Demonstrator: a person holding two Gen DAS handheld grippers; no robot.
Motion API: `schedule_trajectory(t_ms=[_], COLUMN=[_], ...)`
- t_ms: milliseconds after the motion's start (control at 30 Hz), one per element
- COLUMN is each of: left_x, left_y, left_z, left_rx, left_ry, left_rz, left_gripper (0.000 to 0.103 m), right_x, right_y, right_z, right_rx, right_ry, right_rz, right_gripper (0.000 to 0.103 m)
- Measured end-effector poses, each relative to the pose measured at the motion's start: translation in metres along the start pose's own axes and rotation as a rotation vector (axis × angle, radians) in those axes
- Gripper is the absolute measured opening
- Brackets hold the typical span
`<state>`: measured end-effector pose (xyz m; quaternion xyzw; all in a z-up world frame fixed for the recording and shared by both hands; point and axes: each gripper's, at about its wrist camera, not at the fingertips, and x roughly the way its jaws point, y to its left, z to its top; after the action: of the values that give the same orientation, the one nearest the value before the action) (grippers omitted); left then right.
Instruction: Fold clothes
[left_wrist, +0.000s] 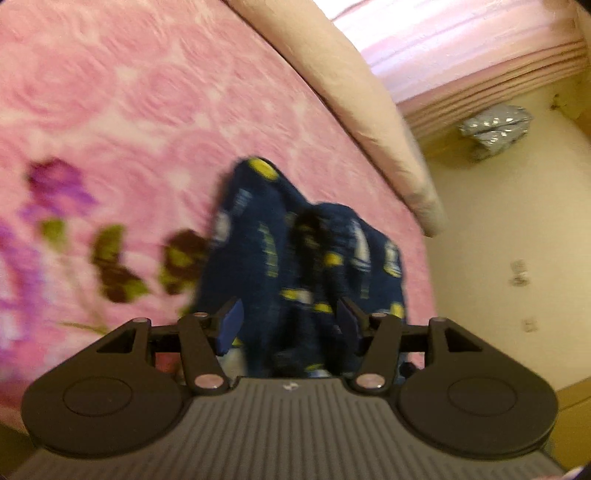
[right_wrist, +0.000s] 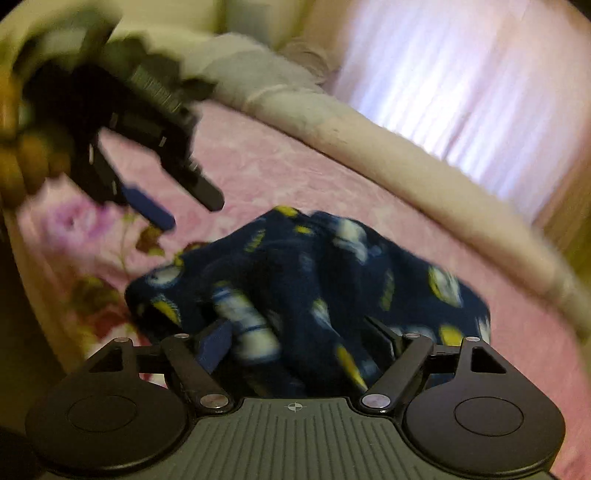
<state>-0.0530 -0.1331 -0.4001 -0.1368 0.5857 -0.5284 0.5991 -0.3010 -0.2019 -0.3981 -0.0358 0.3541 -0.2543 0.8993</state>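
The left claw (left_wrist: 290, 321) stands with fingers spread wide, the dark blue printed garment (left_wrist: 295, 251) lying between them but not pinched; the right claw (right_wrist: 299, 339) is likewise parted, cloth bunched between its fingers, none clamped; in the right wrist view the left claw (right_wrist: 192, 212) hovers clear above the bed, gaping; the garment (right_wrist: 314, 280) sits crumpled in a heap on the pink floral bedspread (left_wrist: 129, 110), near the bed's edge; both views are blurred; judgement: a sound fold requires each claw to find a distinct hem or corner, not a bunched ridge, and to spread the cloth flat before creasing.
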Motion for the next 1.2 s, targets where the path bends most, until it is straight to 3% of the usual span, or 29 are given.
schedule_trajectory(t_ms=[100,233,300,400,567,633,733,833,933,1033,1133,1200], left_x=[0.023,0.052,0.064,0.078,0.092,0.096,0.087,0.059,0.03,0.018,0.023,0.016], left_y=[-0.009,-0.014,-0.014,-0.015,-0.015,-0.014,-0.02,-0.038,-0.045,-0.025,0.004,0.005], left_z=[0.005,0.008,0.01,0.013,0.016,0.017,0.019,0.026,0.033,0.029,0.023,0.021], left_rx=[0.003,0.008,0.004,0.002,-0.016,-0.018,0.03,0.148,0.192,0.157,0.044,0.039], left_ry=[0.046,0.096,0.115,0.133,0.139,0.138,0.11,0.017,-0.048,-0.06,-0.017,-0.038], left_rz=[-0.019,-0.003,0.009,0.022,-0.006,-0.013,-0.056,-0.075,-0.082,-0.032,0.012,0.001], left_gripper=[0.061,0.062,0.062,0.063,0.061,0.036,0.024,0.023,0.023,0.023,0.023,0.023], right_x=[-0.019,-0.02,-0.026,-0.033,-0.034,-0.029,-0.023,-0.016,-0.009,-0.003,0.004,0.008], right_y=[-0.056,-0.136,-0.16,-0.179,-0.19,-0.194,-0.19,-0.187,-0.184,-0.181,-0.177,-0.175], right_z=[-0.01,-0.038,-0.058,-0.08,-0.102,-0.108,-0.099,-0.09,-0.082,-0.073,-0.064,-0.058], right_rx=[0.319,0.812,0.964,1.089,1.212,1.255,1.236,1.217,1.198,1.179,1.159,1.143], right_ry=[-0.003,0.021,0.033,0.048,0.039,0.035,0.038,0.041,0.044,0.047,0.05,0.051], right_rz=[-0.036,-0.163,-0.192,-0.204,-0.174,-0.159,-0.146,-0.133,-0.12,-0.108,-0.095,-0.088], right_gripper=[0.079,0.079,0.079,0.079,0.079,0.079,0.079,0.078,0.078,0.078,0.079,0.079])
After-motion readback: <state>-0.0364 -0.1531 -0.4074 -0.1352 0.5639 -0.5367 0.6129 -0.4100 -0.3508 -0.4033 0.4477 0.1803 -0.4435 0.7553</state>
